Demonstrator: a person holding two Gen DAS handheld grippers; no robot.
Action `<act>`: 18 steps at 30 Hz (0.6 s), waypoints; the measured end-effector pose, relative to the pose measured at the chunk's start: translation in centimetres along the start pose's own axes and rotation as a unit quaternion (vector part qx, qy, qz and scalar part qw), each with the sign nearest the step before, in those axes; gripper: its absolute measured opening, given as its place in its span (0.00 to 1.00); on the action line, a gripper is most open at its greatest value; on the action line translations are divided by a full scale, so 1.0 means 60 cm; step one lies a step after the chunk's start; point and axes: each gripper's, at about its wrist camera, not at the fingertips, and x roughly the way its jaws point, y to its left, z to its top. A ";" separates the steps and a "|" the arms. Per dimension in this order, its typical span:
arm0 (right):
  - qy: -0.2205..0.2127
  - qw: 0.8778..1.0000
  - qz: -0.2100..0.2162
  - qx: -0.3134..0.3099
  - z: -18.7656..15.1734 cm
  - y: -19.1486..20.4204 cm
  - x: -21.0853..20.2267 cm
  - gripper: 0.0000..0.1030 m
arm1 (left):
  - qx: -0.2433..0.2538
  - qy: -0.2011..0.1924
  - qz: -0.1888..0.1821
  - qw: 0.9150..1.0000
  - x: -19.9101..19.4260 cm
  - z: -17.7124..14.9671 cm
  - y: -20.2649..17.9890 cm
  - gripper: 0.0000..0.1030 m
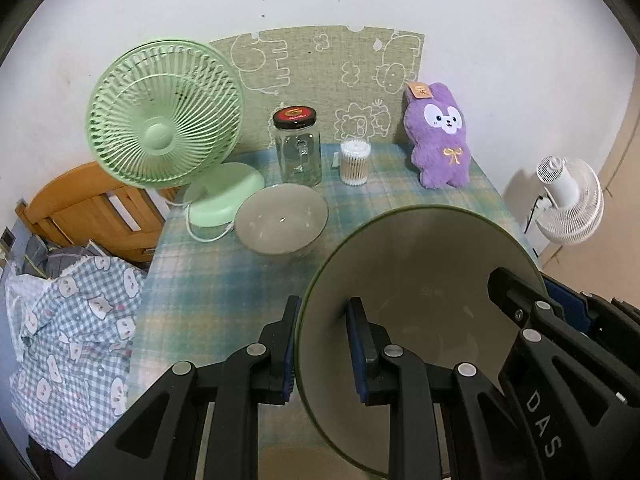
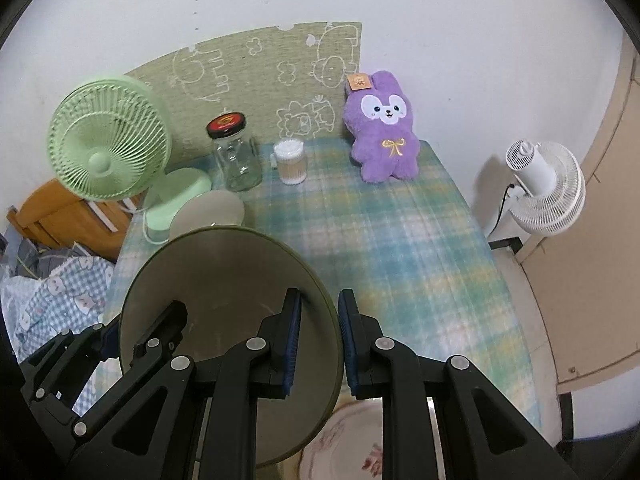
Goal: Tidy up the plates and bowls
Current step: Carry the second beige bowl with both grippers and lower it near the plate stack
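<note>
A large bowl with a dark green outside and a pale inside hangs above the plaid table, held at opposite rims. My left gripper is shut on its left rim, one pad inside and one outside. On the right rim my right gripper is shut the same way. A smaller grey bowl sits on the tablecloth beside the green fan's base. A flower-patterned plate shows under the held bowl at the near edge.
Along the back stand a green desk fan, a glass jar with a black lid, a tub of cotton swabs and a purple plush rabbit. A white fan stands off the table's right, and a wooden chair with checked cloth to the left.
</note>
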 end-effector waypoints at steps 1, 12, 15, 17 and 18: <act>0.000 1.000 -0.001 0.000 -0.007 0.005 -0.005 0.22 | 0.000 0.000 -0.001 1.000 -0.004 -0.006 0.004 0.20; 0.014 1.000 -0.004 0.012 -0.110 0.063 -0.033 0.22 | 0.012 0.016 -0.003 1.000 -0.028 -0.101 0.056 0.20; 0.022 1.000 -0.006 0.015 -0.136 0.073 -0.031 0.22 | 0.013 0.023 -0.006 1.000 -0.024 -0.122 0.066 0.20; 0.027 0.999 -0.007 0.016 -0.153 0.080 -0.027 0.22 | 0.011 0.028 -0.007 1.000 -0.021 -0.136 0.072 0.20; 0.030 0.999 -0.007 0.015 -0.161 0.083 -0.025 0.22 | 0.011 0.031 -0.007 0.999 -0.020 -0.143 0.074 0.20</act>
